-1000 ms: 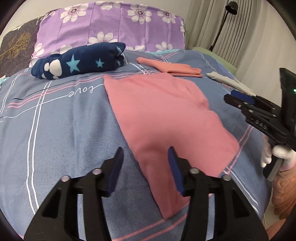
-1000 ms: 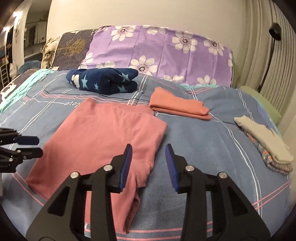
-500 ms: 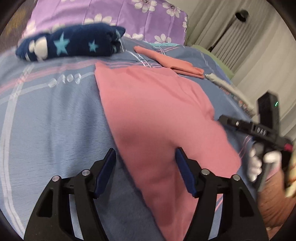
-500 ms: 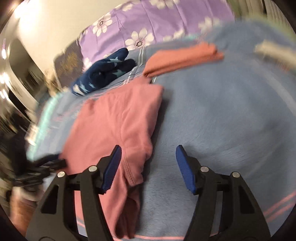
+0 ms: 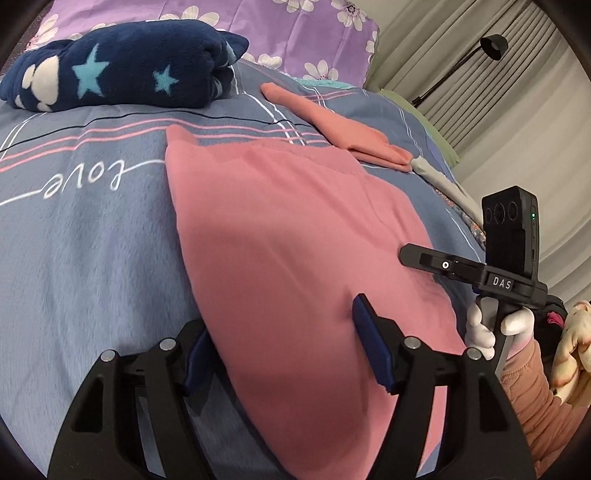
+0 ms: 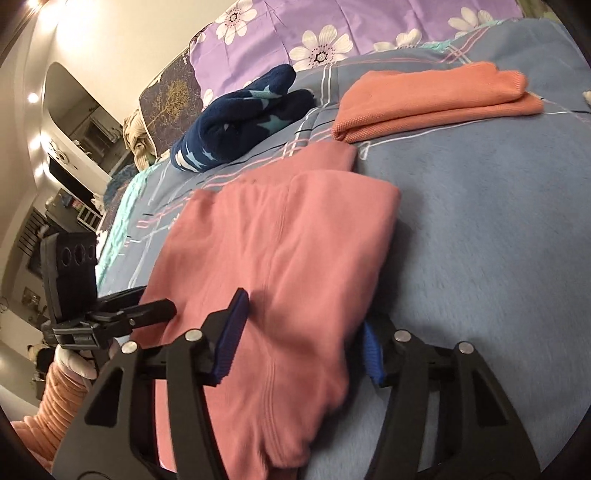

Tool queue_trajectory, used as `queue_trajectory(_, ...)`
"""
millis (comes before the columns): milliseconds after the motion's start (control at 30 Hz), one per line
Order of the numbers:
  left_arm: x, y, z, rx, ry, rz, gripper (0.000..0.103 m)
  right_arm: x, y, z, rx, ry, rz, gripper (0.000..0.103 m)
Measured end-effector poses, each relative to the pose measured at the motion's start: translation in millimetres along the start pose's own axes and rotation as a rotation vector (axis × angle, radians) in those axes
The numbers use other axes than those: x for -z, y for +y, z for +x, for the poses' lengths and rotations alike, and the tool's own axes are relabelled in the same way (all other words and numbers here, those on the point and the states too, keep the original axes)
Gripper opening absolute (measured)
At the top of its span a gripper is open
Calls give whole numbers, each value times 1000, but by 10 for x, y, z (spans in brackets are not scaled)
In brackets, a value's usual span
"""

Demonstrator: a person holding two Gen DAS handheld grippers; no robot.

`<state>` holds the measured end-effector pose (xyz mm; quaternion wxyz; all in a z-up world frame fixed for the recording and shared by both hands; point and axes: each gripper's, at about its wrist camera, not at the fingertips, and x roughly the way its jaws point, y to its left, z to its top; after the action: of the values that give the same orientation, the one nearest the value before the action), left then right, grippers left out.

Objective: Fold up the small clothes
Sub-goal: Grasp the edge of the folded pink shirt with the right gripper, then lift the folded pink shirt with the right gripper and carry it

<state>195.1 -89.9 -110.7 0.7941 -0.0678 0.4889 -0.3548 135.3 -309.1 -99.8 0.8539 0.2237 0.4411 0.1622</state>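
Pink garment (image 5: 295, 236) edges now sit between both grippers' parted fingers, the right's closing.

A pink garment (image 5: 295, 240) lies spread flat on a blue plaid bed cover (image 5: 85, 240) with "love" written on it. The left gripper (image 5: 284, 350) straddles its near edge — jaws apart, cloth between them, pads not pressing. At the right, the right gripper (image 5: 476, 273) hangs above the garment's far side, held by a white-gloved hand (image 5: 495, 325). Farther back lie a folded navy star-patterned blanket (image 5: 122, 70), a folded orange cloth (image 5: 340, 125) and a purple flowered pillow (image 5: 295, 26) — a black lamp (image 5: 487, 46) stands by the curtains
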Motion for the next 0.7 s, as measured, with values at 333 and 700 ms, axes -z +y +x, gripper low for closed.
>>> queue_trajectory(333, -194, -53, 120, -76, 3, 58, 53, -166, 53, 159, -42, 38, -38, 58)
queue_trajectory(700, -136, -537, -163, -301, -161, 264, 25, -37, 579, -151, 158, -123, -250, 18)
